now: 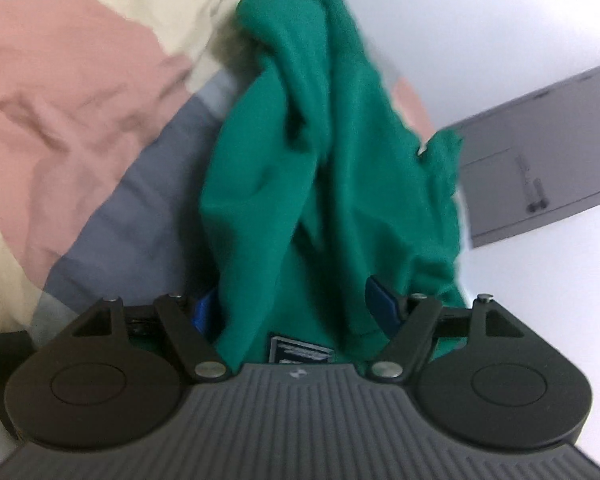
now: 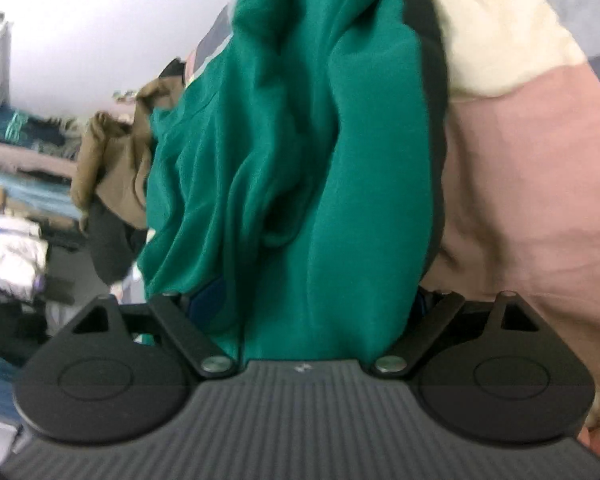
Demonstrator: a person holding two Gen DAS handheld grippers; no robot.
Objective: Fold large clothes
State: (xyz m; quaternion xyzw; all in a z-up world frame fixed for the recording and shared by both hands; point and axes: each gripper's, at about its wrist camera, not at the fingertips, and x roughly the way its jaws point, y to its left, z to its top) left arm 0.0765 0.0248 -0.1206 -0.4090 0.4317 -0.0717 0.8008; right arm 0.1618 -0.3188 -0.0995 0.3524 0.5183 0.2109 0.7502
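Green garment bunched between both grippers' fingers, left gripper and right gripper grasping it, patchwork bedspread behind

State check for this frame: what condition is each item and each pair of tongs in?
Green garment: bunched, lifted, hanging between both tongs.
Left tongs: shut on the garment near its label.
Right tongs: shut on the garment.
Patchwork bedcover: spread, wrinkled.
Brown garment: crumpled.

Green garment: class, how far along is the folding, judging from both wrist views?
Done: the green garment is picked up, bunched between both grippers above the patchwork bedding. In hand: left gripper and right gripper each have cloth between their fingers. Left: spreading it flat and every fold; no neat crease shows.
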